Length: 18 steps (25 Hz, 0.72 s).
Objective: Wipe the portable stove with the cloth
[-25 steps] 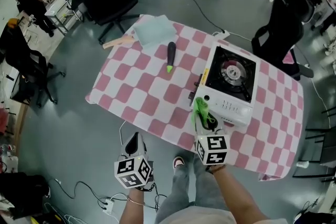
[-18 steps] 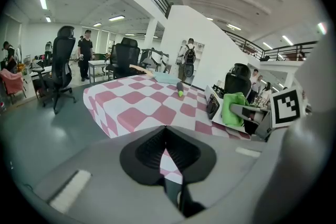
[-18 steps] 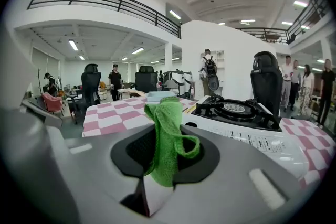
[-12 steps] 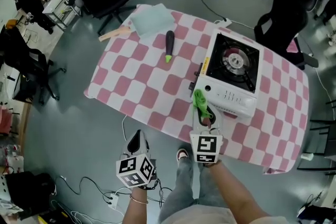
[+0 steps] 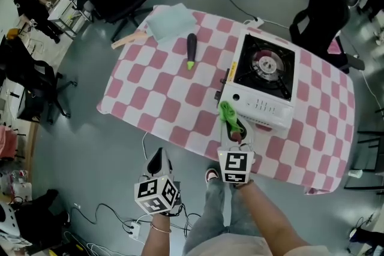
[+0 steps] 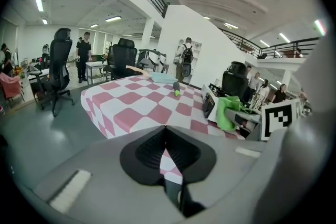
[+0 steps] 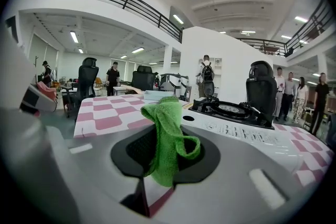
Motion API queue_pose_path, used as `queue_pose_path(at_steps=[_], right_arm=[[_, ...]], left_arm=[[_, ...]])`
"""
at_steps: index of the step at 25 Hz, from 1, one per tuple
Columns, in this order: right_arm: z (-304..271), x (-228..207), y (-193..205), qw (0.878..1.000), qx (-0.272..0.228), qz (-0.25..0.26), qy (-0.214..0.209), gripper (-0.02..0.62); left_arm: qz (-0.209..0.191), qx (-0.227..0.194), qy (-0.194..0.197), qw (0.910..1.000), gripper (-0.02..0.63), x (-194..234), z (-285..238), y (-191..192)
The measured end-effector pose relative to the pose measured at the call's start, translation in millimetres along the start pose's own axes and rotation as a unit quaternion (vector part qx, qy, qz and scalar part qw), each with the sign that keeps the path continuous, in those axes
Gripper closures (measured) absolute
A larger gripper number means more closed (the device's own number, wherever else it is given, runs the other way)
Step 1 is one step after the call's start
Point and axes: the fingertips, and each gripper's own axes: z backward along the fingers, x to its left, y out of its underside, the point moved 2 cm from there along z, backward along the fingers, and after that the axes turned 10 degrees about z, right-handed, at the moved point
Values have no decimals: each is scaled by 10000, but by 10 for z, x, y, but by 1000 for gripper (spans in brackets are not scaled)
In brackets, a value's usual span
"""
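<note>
Portable stove (image 5: 258, 110) sits on the right half of the checked worktop (image 5: 162, 99), its front facing the person. Left claw (image 6: 165, 132), pressed together on nothing, hangs off the near edge, well apart from the stove. Right claw (image 7: 167, 152) pinches a green cloth (image 7: 168, 128) by a thin bunch, apparently just short of the stove's front left corner. Risks ahead: the loose fold could snag on the burner grate (image 5: 265, 77) and pull free of the grip; with no second claw bracing it, the stove may slide across the worktop under a hard push
</note>
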Motion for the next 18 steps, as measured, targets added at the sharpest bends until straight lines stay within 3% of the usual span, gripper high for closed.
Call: queue_pose_path(at_steps=[18], right_arm=[[168,-266,128,9994,104,-181,260,512]], left_arm=[[-160,17,207,9997,606,-157,-12,-1]])
